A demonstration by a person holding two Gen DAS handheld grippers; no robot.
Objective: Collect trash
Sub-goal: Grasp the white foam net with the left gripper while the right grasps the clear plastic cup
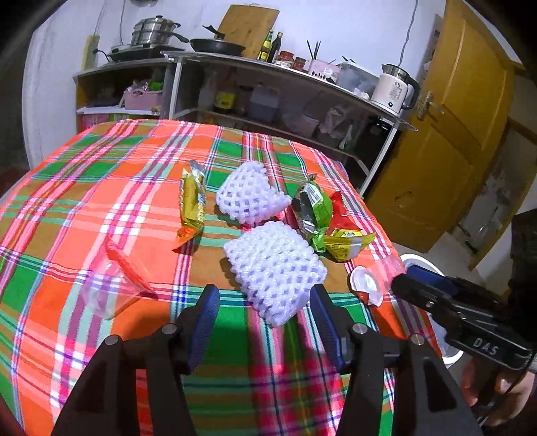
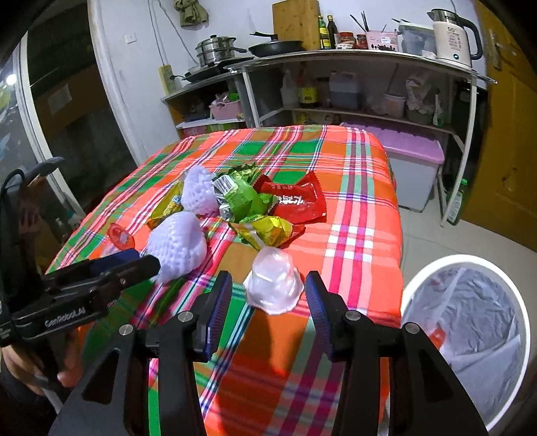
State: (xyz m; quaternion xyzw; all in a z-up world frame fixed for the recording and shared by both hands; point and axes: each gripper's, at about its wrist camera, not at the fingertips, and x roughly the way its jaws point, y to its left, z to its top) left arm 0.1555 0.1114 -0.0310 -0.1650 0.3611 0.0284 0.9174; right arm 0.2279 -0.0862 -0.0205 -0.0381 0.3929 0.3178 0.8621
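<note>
The left claw point(image 1: 265, 298) stands open around the near foam net point(image 1: 273, 268), pads clear of it. The right claw point(image 2: 268, 285) gapes either side of a clear plastic cup point(image 2: 273, 281) on the surface point(image 2: 362, 201).

Home kitchen: steamer pot point(image 1: 155, 29), frying pan point(image 1: 217, 46), kettle point(image 1: 396, 88) on shelving; plaid-clothed table point(image 1: 100, 187).

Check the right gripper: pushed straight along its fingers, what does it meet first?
Likely the clear plastic jelly cup, lying on its side on the plaid tablecloth just ahead between the open right gripper jaws. Depth is uncertain; nothing nearer shows.
</note>
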